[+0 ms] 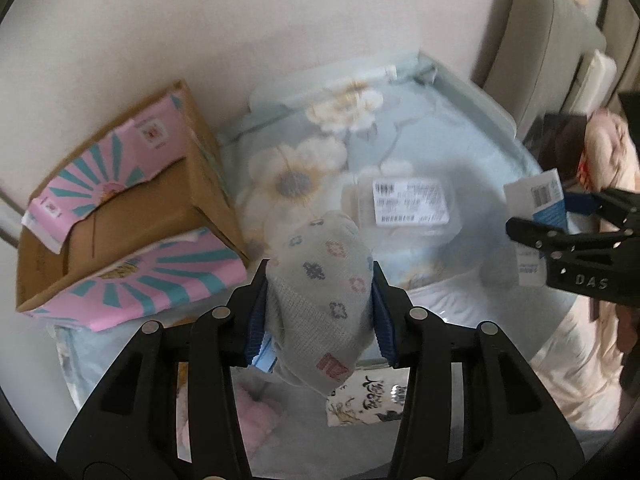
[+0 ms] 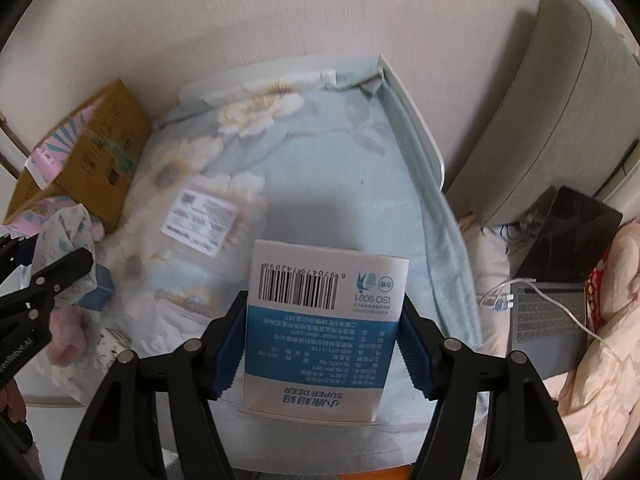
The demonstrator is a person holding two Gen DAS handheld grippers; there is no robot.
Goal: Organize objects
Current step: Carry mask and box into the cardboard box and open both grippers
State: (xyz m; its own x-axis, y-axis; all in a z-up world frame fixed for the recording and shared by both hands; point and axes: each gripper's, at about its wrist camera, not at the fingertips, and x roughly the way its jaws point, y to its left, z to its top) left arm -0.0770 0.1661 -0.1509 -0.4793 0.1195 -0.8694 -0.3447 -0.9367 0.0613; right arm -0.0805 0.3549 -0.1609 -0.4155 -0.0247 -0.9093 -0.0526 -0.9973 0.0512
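Mid-sort: the left hand-held gripper [image 1: 320,300] clasps a patterned sock [image 1: 320,280], the right hand-held gripper [image 2: 322,344] a blue-and-white box [image 2: 324,320], both above the floral bed [image 2: 340,152]. A labelled packet [image 1: 408,200] and small items remain unsorted. Cardboard box [image 1: 120,208] crowds left; the bed's far middle lies open.

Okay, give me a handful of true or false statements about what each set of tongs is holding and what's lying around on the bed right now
1. The left tongs are shut on a patterned sock. True.
2. The right tongs are empty. False: they are shut on a blue and white box with a barcode.
3. A cardboard box with pink and teal paper stands left of the floral bedding pack. True.
4. The laptop is closed. False: it is open, keyboard showing.
5. A white label lies on the bedding pack. True.
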